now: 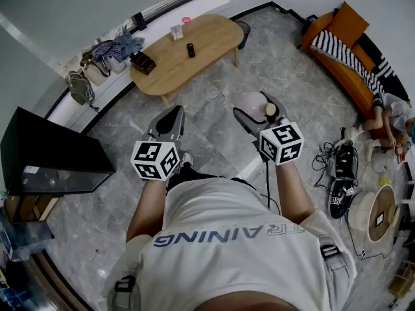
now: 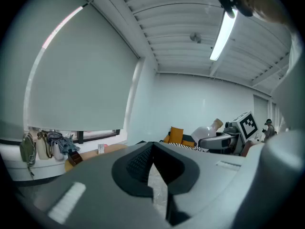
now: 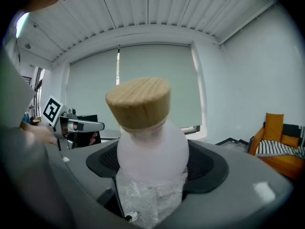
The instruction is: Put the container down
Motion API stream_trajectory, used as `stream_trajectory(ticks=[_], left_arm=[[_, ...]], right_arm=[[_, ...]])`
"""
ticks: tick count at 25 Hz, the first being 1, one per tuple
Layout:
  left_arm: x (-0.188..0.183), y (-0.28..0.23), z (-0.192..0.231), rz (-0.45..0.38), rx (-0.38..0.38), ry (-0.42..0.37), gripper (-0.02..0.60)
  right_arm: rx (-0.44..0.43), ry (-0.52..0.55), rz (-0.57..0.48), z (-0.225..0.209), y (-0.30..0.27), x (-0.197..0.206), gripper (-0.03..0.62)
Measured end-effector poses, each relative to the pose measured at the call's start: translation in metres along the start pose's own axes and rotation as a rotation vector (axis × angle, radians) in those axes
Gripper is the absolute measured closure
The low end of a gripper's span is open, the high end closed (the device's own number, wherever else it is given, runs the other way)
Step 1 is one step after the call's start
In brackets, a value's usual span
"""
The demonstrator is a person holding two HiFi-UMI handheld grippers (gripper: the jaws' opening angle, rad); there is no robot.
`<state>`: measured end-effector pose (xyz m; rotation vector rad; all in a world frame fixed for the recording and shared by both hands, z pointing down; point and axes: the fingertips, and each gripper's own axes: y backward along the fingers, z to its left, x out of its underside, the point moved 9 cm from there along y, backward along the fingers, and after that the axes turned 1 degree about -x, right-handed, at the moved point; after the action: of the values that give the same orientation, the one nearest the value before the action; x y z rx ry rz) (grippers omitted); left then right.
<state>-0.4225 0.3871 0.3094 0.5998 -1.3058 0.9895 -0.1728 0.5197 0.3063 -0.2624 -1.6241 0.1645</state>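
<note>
The container [image 1: 250, 103] is a frosted white bottle with a cork stopper [image 1: 270, 110], held in the air over the marble floor. My right gripper [image 1: 258, 113] is shut on it, one pad on each side of its body. In the right gripper view the container [image 3: 152, 149] fills the space between the jaws, with the cork [image 3: 139, 101] pointing away from the camera. My left gripper [image 1: 173, 114] hovers at the left, shut with nothing in it; its pads meet in the left gripper view [image 2: 153, 149]. That view also shows the container [image 2: 208, 130] off to the right.
A wooden coffee table [image 1: 211, 28] with small items stands ahead. To the far right are an orange sofa [image 1: 338, 56] and a seated person [image 1: 388, 115]. Cables and gear [image 1: 340, 170] lie on the floor at the right. At the left is a black cabinet [image 1: 52, 153].
</note>
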Motion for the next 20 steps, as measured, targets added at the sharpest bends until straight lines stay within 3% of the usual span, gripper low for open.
stream_trajectory(ticks=[14,20], left_arm=[[0.002,-0.019,-0.003,0.011,0.007,0.005,0.581],[0.002,-0.050,0.013,0.042,0.032,0.034,0.581]], right_arm=[[0.011,-0.009,-0.005,-0.021,-0.003,-0.001,0.184],[0.031,-0.025,0.004,-0.038,-0.022,-0.008,0.184]])
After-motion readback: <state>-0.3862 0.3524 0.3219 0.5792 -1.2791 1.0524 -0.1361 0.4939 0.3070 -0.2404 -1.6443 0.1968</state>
